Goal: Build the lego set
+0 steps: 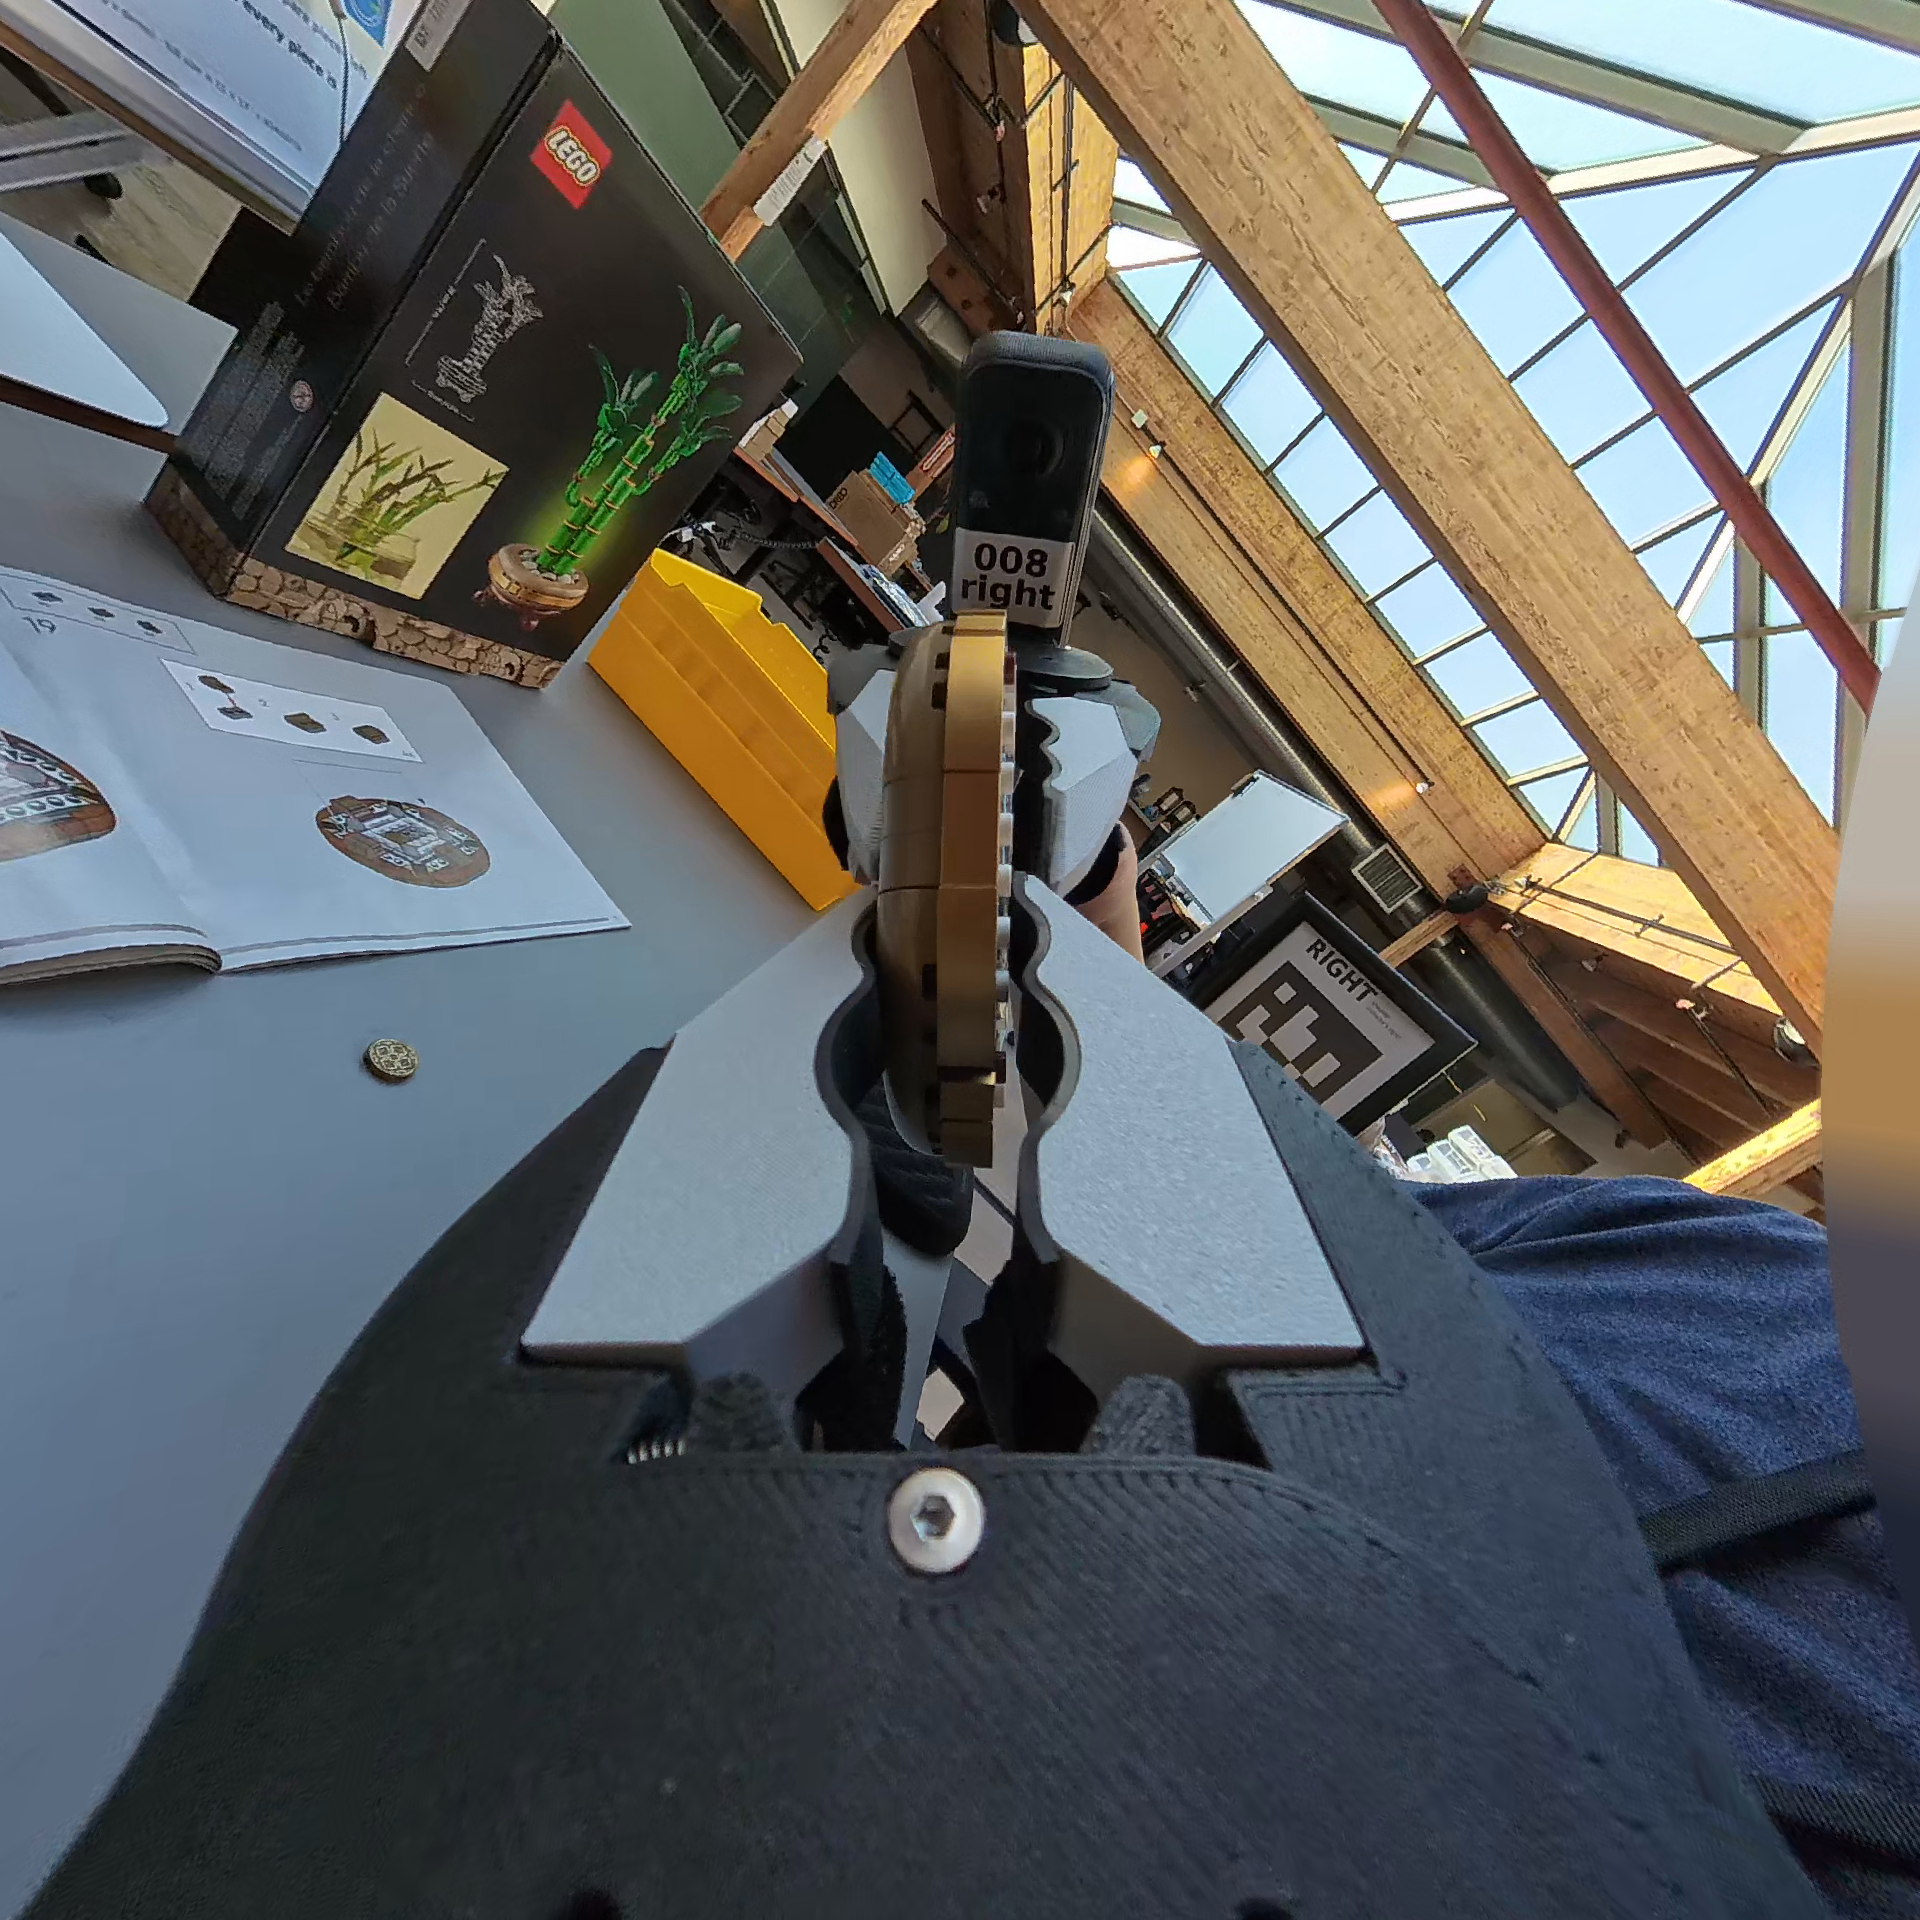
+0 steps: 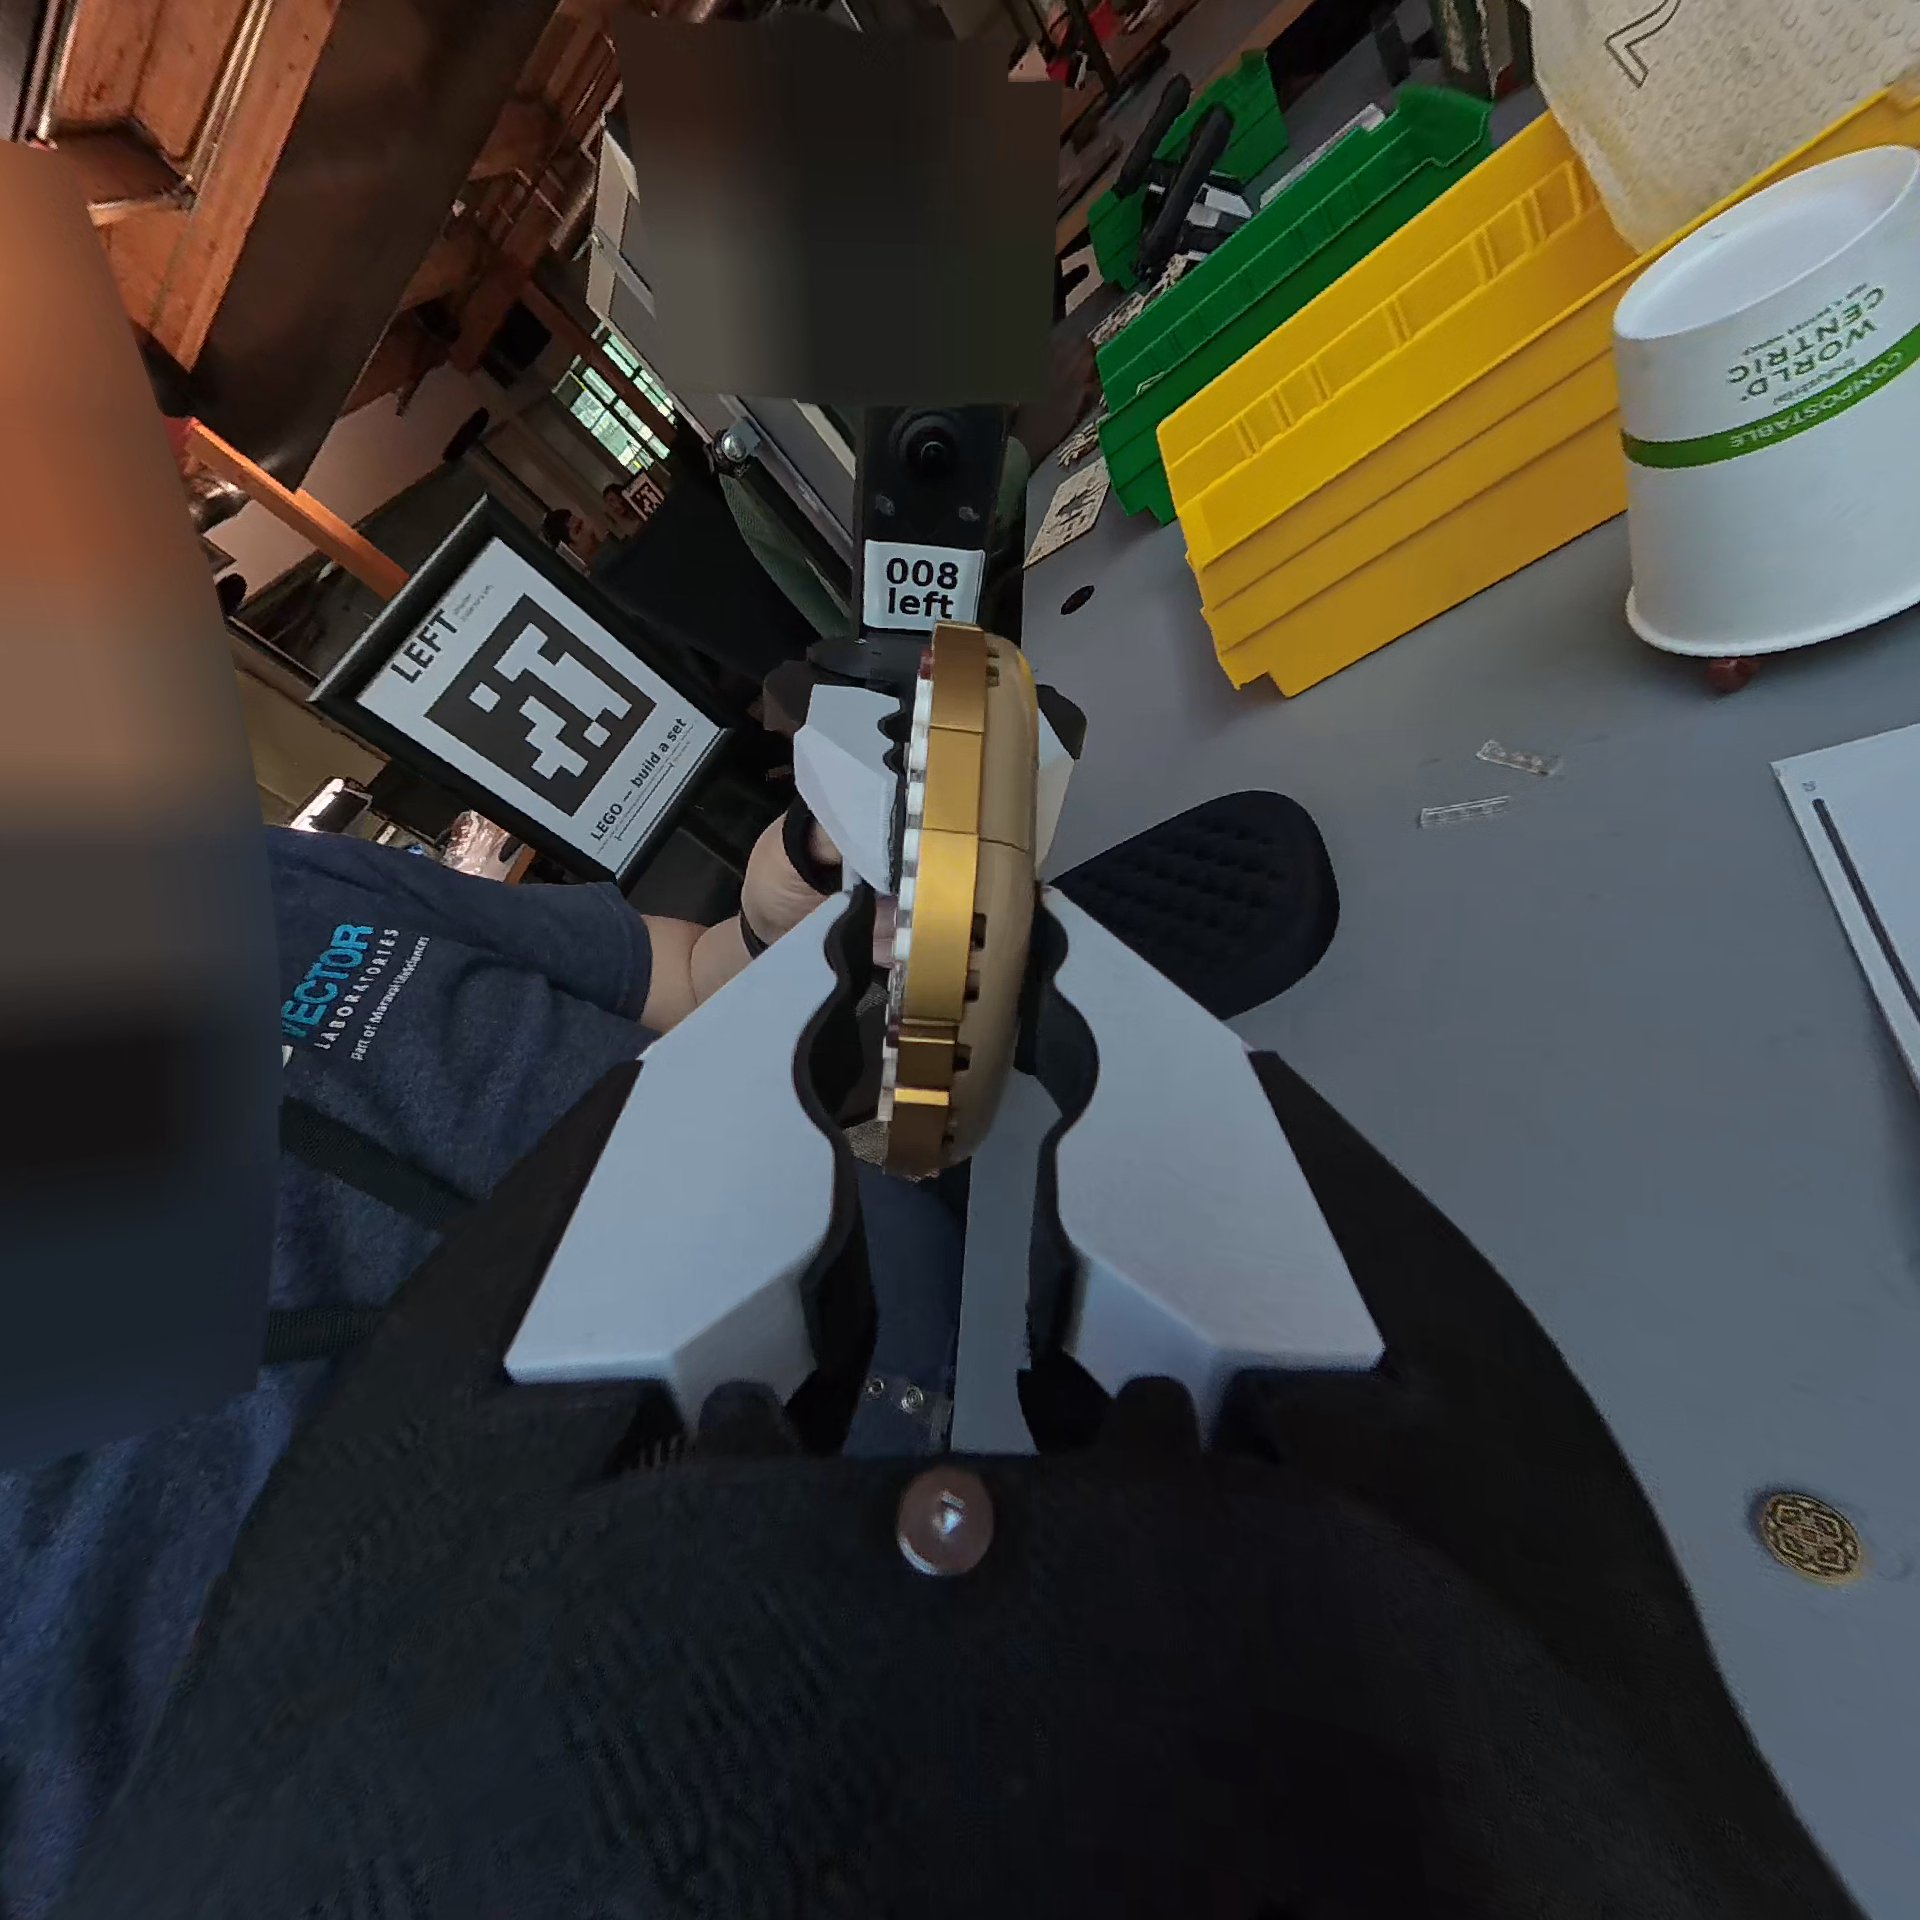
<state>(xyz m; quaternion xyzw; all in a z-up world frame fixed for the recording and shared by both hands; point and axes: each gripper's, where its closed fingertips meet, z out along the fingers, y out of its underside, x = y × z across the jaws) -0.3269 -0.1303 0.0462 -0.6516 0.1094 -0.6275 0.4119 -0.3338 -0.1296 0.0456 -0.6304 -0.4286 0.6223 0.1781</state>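
Left gripper (image 1: 940, 997) clamps the gold disc (image 1: 951, 883) edge-on, held upright above the worktop (image 1: 312, 1195); right gripper (image 2: 940, 987) pinches the opposite rim, head-on, equally near.

Left wrist camera sitting behind my left gripper (image 1: 940, 966), looking up-forward, very near. Right wrist camera doing same behind my right gripper (image 2: 951, 935). Views facing each other, both sharing gold round assembly (image 1: 956, 883) and grey table (image 1: 260, 1195).
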